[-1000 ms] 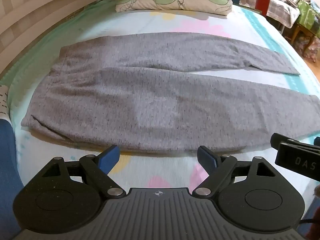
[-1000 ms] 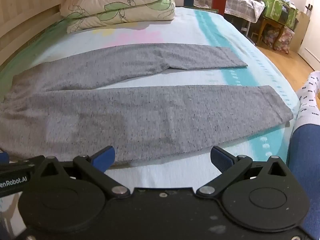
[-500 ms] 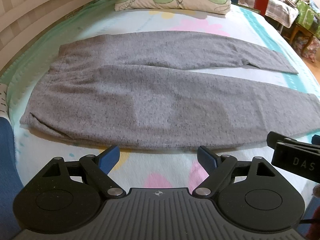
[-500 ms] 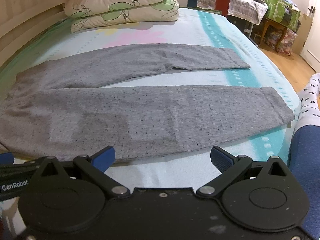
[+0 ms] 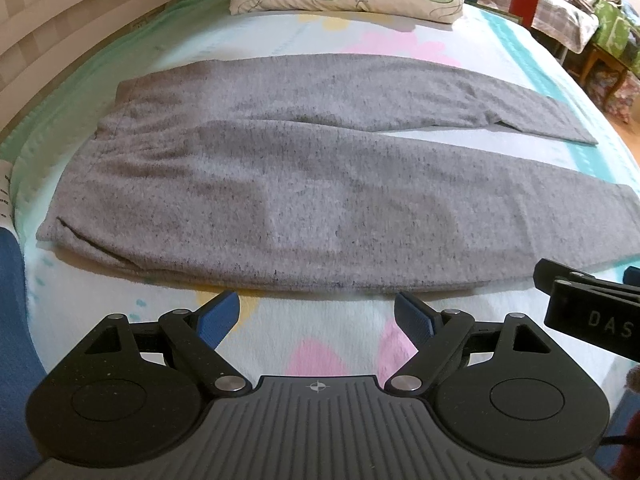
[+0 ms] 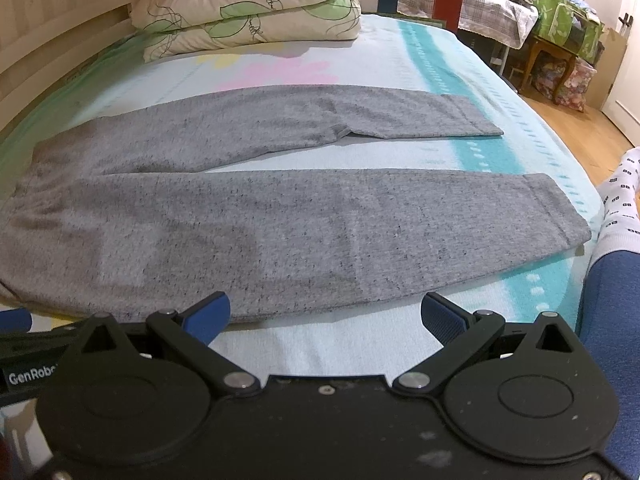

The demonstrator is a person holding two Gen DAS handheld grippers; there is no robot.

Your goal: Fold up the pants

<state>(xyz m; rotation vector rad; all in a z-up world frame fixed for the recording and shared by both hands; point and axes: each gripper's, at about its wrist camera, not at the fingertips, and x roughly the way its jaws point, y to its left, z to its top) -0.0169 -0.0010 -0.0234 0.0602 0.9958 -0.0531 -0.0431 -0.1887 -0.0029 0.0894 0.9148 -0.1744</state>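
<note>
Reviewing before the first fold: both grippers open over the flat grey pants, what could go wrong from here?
1. The pants lie flat on the soft bed sheet; the left gripper or right gripper may pinch sheet along with the hem edge.
2. The far leg has a crease near its cuff; folding over it could lock in a wrinkle.
3. The near cuff sits close to the bed edge and may slide off.

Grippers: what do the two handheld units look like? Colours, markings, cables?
Both alike: matte black bodies with two round discs, black linkage arms on silver pivot pins, blue ribbed pads. The left gripper has a ridged grey centre plate with a small crosshair mark; the right gripper has a smooth, dusty black plate. White lettering on their sides reads "GenRobo" and "DAS", both cut off. A thin dark cable shows at the left unit's lower right.
</note>
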